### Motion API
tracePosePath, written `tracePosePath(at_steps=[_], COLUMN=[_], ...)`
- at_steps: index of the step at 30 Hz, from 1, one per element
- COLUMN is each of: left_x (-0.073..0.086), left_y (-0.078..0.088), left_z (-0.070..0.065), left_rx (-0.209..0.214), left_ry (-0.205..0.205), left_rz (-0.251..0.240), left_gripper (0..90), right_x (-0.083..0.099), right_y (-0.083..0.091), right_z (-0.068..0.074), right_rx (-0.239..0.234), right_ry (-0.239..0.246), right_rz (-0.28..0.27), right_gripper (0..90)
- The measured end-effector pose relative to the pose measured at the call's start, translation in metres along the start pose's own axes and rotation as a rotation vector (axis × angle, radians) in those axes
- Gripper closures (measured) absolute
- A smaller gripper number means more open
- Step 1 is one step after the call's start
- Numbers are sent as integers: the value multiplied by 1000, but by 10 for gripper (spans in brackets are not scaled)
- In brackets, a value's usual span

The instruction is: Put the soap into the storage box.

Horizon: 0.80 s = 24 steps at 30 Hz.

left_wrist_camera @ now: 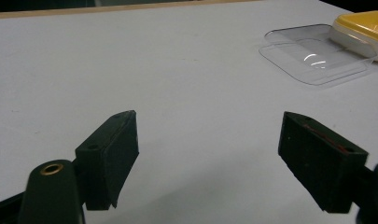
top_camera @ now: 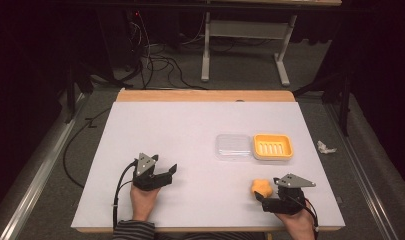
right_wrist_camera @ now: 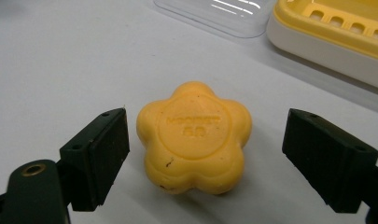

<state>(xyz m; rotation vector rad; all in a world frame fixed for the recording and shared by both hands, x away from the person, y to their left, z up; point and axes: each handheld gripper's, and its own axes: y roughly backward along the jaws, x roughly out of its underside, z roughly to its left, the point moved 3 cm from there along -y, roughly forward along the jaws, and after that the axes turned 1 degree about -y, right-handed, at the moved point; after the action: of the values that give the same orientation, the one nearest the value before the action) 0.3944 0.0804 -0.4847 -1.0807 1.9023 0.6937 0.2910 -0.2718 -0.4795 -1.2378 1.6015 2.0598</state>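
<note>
The right gripper (right_wrist_camera: 205, 154), jaws wide, is framing the flower-shaped soap (right_wrist_camera: 194, 137) at frame centre and should close squarely across its lobes; the left gripper (left_wrist_camera: 207, 161) is idling, jaws wide and empty.

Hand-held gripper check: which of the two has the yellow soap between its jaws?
The right hand-held gripper. The flower-shaped soap lies on the table between its open jaws, untouched. The left hand-held gripper is open over bare table.
</note>
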Motion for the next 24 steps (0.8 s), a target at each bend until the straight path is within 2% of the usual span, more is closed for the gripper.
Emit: tracePosePath(at_steps=[14, 17, 20, 24], left_x=[0, 1, 1, 1], left_y=[1, 2, 2, 2], left_z=[-1, -2, -3, -3], left_rx=[15, 20, 22, 22], left_ry=[-9, -23, -23, -24], left_rz=[2, 0, -1, 0], left_gripper=[202, 200, 200, 200], right_x=[3, 4, 5, 5], right_y=[-19, -22, -24, -23], right_z=[7, 7, 8, 5], right_rx=[1, -4, 10, 5], right_ry=[15, 15, 32, 28], right_rz=[60, 76, 87, 89], right_gripper=[148, 177, 204, 241])
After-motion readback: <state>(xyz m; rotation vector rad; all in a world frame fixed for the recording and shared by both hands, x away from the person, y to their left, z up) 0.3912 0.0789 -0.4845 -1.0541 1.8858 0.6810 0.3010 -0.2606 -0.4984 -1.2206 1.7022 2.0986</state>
